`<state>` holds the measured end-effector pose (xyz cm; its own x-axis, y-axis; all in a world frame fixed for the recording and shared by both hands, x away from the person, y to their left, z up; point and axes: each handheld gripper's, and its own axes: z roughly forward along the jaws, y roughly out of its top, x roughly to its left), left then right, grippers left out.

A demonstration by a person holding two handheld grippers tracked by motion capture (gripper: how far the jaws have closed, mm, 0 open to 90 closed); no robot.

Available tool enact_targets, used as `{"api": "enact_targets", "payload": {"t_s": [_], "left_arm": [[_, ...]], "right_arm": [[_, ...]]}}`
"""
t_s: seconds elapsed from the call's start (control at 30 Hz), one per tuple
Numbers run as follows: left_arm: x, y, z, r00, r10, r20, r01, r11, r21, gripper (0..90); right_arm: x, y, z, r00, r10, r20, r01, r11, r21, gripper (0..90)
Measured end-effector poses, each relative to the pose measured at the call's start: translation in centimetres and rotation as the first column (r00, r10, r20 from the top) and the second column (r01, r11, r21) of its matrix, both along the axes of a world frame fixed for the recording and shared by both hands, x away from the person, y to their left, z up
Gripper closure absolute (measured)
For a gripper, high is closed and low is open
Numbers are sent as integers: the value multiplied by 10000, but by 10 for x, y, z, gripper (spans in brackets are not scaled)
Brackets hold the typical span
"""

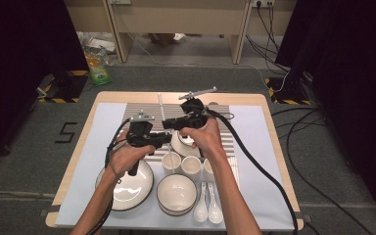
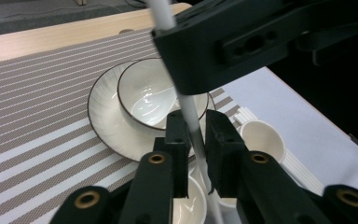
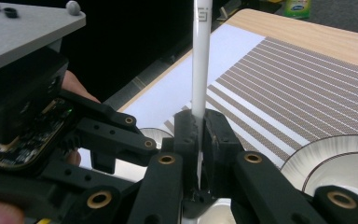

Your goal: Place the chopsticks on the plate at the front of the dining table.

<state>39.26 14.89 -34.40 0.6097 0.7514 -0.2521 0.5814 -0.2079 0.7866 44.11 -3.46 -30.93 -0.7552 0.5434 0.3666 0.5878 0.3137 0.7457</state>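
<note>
Both grippers hold one thin white chopstick above the middle of the table; it stands tilted, with its top leaning toward the far side. The jaws of the right gripper are pressed together on it, and the jaws of the left gripper are pinching it a little lower. Under them, on the striped grey and white mat, a glossy white bowl with a dark rim sits on a ribbed white saucer. Near the person there is a round white plate on the left, a deeper bowl in the middle and two smooth ceramic spoons lying side by side. Three small white cups stand in a row between these and the grippers, directly below the hands. A bundle of white chopsticks lies to the right of the cups, partly hidden by the right forearm. The light blue cloth under all is flat and plain.
</note>
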Motion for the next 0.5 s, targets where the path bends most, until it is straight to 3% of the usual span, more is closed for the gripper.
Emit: {"api": "enact_targets", "payload": {"t_s": [0.17,0.23,0.37,0.5], "left_arm": [[0,7,5,9995,85,-294,-75,9994,337,847],[0,6,6,9995,140,-300,-122,9980,625,848],[3,6,8,9993,99,-360,-71,9969,783,849],[7,7,9,9992,125,-386,-89,9956,931,850]], "right_arm": [[-2,0,1,9998,150,-106,-148,9996,223,843],[-2,1,0,9997,166,-163,-161,9994,290,843],[-1,2,-1,9998,107,-178,-101,9995,309,840],[-1,-1,1,9998,-81,-192,86,9997,247,775]]}}
